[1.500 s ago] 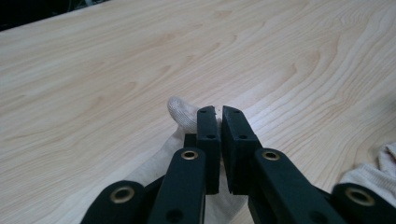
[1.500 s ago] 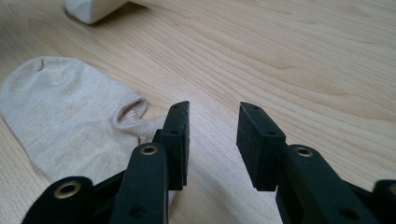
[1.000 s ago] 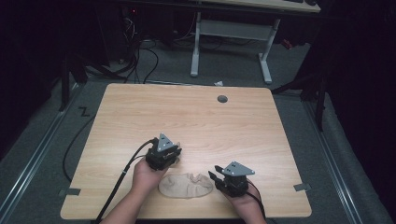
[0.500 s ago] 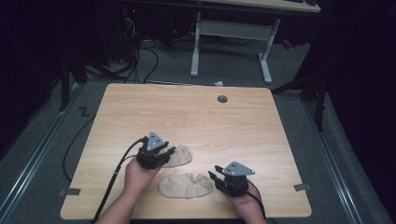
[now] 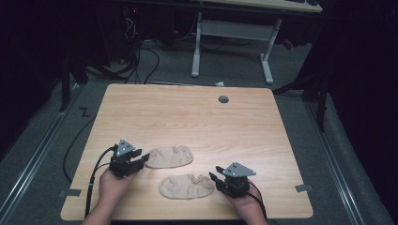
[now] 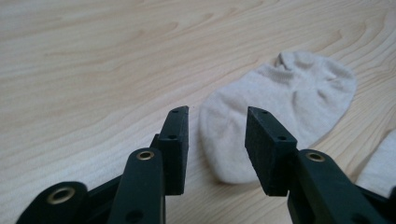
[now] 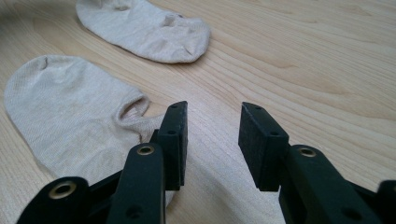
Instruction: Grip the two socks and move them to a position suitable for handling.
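Two beige low-cut socks lay on the wooden counter [image 5: 187, 112] near the person's edge. The far sock [image 5: 170, 156] rested flat, left of centre, its long side running left to right, and the near sock [image 5: 187, 186] lay just in front of it and a little to the right, the two close together but apart. The left gripper [image 5: 141, 160] sat low over the counter at the left end of the far sock; its jaws had just been opening and stood well apart, with nothing clamped between them. In the left gripper view the rounded end of the far sock [image 6: 280, 105] showed just beyond the gap between the jaws, with the pads clear of the cloth and an edge of the near sock [image 6: 380, 165] at the right. The right gripper [image 5: 215, 179] rested at the right end of the near sock, its jaws likewise having just opened wider, and it held nothing. In the right gripper view the open cuff of the near sock [image 7: 70, 109] lay beside and under the left jaw, bare wood showed between the jaws, and the far sock [image 7: 144, 28] lay farther off.
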A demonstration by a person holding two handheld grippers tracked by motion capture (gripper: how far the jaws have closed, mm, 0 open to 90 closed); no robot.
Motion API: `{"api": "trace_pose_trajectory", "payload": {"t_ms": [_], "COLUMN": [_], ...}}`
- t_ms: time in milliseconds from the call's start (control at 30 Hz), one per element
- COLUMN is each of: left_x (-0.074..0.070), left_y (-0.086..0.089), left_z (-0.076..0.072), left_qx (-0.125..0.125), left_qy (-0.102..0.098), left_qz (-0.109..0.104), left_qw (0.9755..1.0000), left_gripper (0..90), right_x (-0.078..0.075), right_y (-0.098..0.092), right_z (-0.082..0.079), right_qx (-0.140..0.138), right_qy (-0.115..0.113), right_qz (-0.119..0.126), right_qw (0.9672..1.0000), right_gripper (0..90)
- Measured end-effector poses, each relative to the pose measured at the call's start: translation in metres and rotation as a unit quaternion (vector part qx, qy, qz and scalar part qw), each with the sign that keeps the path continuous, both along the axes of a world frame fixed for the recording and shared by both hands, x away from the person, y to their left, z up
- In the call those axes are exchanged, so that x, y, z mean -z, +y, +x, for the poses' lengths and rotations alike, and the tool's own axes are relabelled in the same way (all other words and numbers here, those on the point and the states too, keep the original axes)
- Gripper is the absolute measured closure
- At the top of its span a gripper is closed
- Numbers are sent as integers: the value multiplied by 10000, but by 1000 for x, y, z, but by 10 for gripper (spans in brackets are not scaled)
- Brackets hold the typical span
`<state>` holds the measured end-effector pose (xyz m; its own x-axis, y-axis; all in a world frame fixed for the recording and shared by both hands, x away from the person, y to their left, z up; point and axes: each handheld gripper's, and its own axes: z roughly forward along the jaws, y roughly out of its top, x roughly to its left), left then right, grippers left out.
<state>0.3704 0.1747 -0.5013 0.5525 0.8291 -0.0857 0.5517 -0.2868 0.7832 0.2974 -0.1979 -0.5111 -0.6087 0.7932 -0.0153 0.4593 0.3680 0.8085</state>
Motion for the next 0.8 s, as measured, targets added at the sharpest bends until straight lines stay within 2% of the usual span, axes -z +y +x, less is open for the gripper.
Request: {"api": "trace_pose_trajectory", "payload": {"t_ms": [67, 233, 500, 733, 800], "left_x": [0, 3, 5, 6, 6], "left_y": [0, -1, -1, -1, -2], "left_z": [1, 2, 3, 4, 3], "left_qx": [-14, 14, 39, 122, 145], "left_qy": [-7, 22, 39, 20, -12], "left_qz": [-35, 46, 36, 54, 71], "left_qw": [10000, 10000, 10000, 9999, 9999], "left_gripper": [597, 596, 590, 560, 560], "right_x": [1, 2, -1, -12, -16], "right_y": [0, -1, 6, 17, 23], "right_z": [1, 1, 7, 23, 35], "right_qx": [0, -27, -95, -43, -27], "right_qy": [15, 24, -33, -189, -152], "right_qz": [-12, -19, -92, -111, -80], "right_qw": [10000, 10000, 9999, 9998, 9998], "right_gripper": [622, 621, 612, 607, 608]}}
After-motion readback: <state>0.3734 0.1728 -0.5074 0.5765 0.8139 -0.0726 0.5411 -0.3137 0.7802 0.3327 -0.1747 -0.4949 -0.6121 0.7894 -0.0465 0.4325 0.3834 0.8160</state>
